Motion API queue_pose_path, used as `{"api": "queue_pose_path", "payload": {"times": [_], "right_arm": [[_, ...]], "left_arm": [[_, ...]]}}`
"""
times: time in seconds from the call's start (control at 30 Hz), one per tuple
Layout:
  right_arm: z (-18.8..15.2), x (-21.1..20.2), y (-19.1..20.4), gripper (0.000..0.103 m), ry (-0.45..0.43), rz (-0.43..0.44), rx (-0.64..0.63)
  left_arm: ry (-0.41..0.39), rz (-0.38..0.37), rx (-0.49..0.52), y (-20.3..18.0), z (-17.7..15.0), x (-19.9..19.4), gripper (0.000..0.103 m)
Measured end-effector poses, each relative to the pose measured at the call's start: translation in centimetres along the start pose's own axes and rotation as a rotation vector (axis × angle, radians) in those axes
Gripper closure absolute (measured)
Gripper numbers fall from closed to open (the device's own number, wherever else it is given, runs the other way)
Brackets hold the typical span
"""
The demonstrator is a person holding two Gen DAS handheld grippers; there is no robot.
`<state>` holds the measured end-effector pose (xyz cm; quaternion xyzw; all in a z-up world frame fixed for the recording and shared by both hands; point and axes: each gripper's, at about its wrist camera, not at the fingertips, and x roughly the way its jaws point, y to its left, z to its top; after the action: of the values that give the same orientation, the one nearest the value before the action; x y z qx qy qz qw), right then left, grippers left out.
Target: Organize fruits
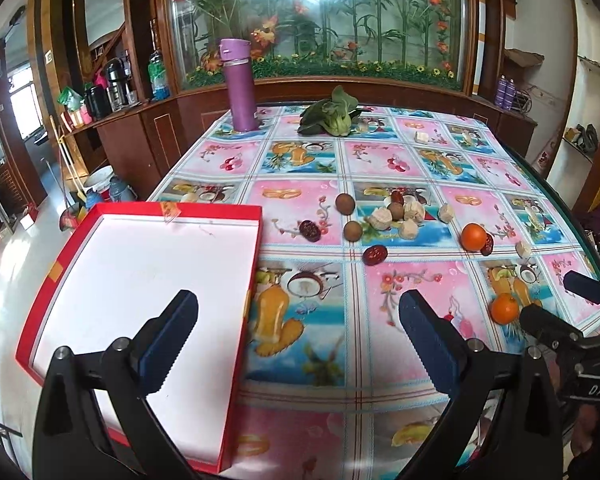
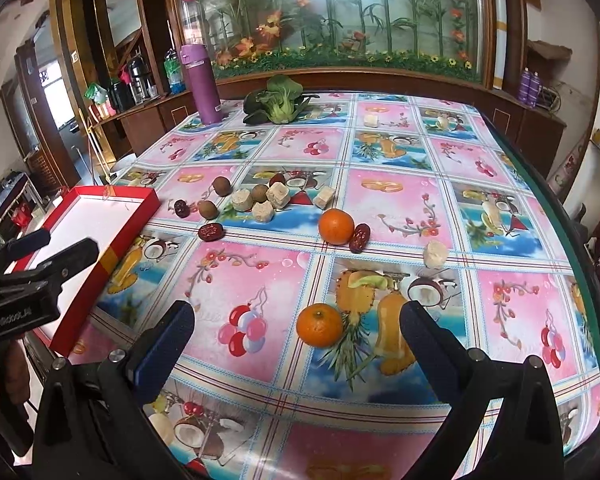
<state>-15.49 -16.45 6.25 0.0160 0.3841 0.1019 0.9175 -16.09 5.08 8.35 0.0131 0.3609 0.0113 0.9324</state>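
orange (image 2: 319,324) between open right jaws

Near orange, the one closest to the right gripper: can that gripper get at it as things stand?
Probably yes. The right gripper is open, and the near orange sits on the tablecloth between its fingers' line, with nothing lying between. The red date and other orange are farther off.

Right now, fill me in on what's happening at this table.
A person holds two grippers over a fruit-print tablecloth, sorting fruit into a red tray, which is still empty. The left gripper hovers by the tray, jaws open, holding nothing. The right gripper is open too, with the near orange between its jaws but not gripped. Another orange, dates and small brown fruits remain scattered.
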Motion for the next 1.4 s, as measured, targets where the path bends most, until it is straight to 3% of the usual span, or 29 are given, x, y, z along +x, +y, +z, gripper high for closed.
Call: {"api": "queue_pose_path", "payload": {"times": [0.3, 0.47, 0.67, 0.83, 0.97, 1.07, 1.2, 1.33, 1.4], "right_arm": [[-1.1, -2.9, 0.3, 0.001, -0.066, -0.045, 0.017], [-1.5, -4.0, 0.8, 0.001, -0.091, -0.064, 0.011], [-1.8, -3.5, 0.2, 0.001, -0.072, -0.037, 0.007], [-1.4, -2.3, -1.0, 0.001, -0.063, -0.026, 0.004], [-1.0, -0.4, -2.4, 0.003, -0.027, -0.009, 0.038], [-0.8, 1.4, -2.8, 0.014, 0.022, 0.022, 0.050], [-0.8, 3.9, -3.0, 0.049, 0.100, 0.044, 0.056], [-1.3, 5.1, -3.1, 0.062, 0.154, 0.070, 0.058], [-1.6, 5.1, -2.9, 0.065, 0.154, 0.084, 0.041]], "left_arm": [[0.050, 0.046, -0.051, 1.8, -5.1, -3.7, 0.002], [0.030, 0.161, -0.064, 2.6, -6.3, -6.0, 0.002], [-0.013, 0.011, -0.117, 4.0, -7.0, -7.7, 0.001], [-0.012, 0.010, -0.036, 2.3, -5.7, -6.8, 0.001], [-0.021, -0.040, 0.057, 0.1, -2.2, -4.5, 0.001], [-0.053, -0.034, 0.166, -2.3, 0.2, -2.4, 0.001], [-0.058, -0.096, 0.277, -5.2, 3.0, 0.7, 0.003], [-0.013, -0.166, 0.345, -7.4, 4.7, 3.8, 0.025], [0.029, -0.229, 0.362, -8.5, 5.5, 5.7, 0.027]]}}
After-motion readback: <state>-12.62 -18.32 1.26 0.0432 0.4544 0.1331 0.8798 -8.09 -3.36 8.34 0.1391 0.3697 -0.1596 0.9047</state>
